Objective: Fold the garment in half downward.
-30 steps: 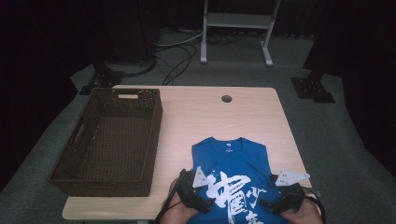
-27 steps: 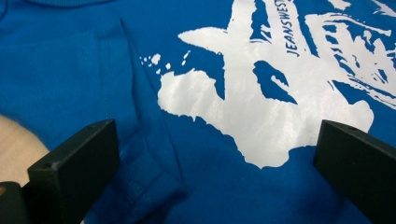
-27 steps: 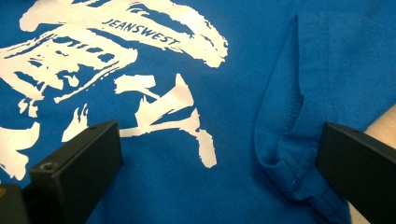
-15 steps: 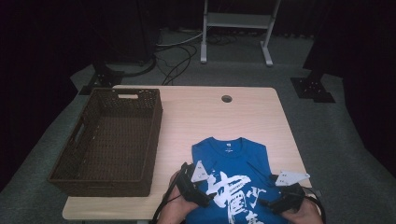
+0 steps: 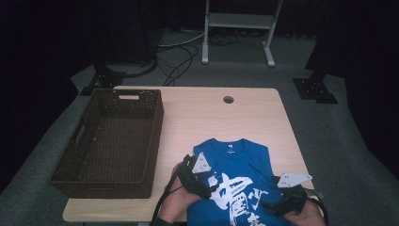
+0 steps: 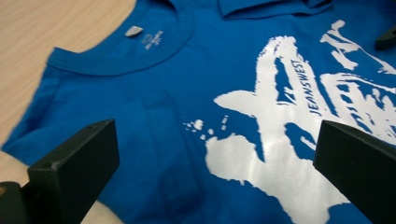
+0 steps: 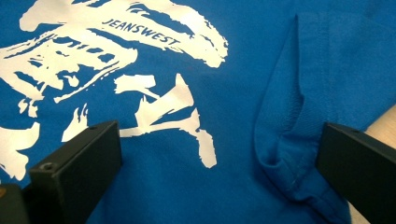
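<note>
- t-shirt (image 5: 237, 179), blue with a white brush-stroke print, lies flat on the near right part of the table (image 5: 207, 117); collar points away from the person, lower part runs off the near edge of the high view.
- left gripper view: neck opening with a small white label (image 6: 134, 31) at upper left, print reading "jeanswest" to the right, shoulder edge resting on bare wood.
- right gripper view: a sleeve (image 7: 299, 130) folded in over the body of the shirt, its hem bunched beside the right-hand jaw; a strip of table at far right.
- left gripper (image 5: 200, 181), held in a hand (image 5: 176, 200), sits over the shirt's left edge; jaws spread wide, nothing between them but the cloth beneath.
- right gripper (image 5: 282, 202) sits over the shirt's right side near the table's front corner; jaws likewise wide apart, clamping nothing.
- wicker basket (image 5: 80, 155), dark brown, on the left part of the table, just beside the shirt.
- round cable hole (image 5: 228, 99) near the table's far edge, well apart from the shirt.
</note>
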Tool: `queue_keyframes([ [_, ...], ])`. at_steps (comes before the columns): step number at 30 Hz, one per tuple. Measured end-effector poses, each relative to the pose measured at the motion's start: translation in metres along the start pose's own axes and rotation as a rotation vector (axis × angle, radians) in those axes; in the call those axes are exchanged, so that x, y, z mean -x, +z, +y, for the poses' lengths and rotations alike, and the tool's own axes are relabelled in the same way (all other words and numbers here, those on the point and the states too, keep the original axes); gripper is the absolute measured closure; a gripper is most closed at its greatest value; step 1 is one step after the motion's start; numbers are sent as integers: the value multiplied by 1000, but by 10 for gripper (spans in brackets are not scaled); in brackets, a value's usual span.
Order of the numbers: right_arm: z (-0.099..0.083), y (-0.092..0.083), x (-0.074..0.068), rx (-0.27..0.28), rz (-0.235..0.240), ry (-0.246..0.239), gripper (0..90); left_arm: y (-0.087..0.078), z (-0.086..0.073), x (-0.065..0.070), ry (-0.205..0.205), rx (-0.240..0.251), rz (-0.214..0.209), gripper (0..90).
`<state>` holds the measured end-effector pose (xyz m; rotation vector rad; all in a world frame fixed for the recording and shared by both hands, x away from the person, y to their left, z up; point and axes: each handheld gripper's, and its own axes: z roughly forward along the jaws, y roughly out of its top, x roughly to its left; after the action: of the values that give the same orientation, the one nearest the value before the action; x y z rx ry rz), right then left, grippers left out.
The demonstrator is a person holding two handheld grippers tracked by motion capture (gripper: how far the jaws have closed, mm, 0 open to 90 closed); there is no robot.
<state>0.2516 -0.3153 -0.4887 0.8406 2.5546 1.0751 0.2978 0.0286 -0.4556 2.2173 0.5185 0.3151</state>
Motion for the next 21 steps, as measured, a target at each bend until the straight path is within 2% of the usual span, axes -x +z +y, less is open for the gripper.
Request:
queue_keyframes([
  [21, 0, 0, 0, 0, 2, 0, 0, 3, 11, -44, 1, 2, 40, 2],
])
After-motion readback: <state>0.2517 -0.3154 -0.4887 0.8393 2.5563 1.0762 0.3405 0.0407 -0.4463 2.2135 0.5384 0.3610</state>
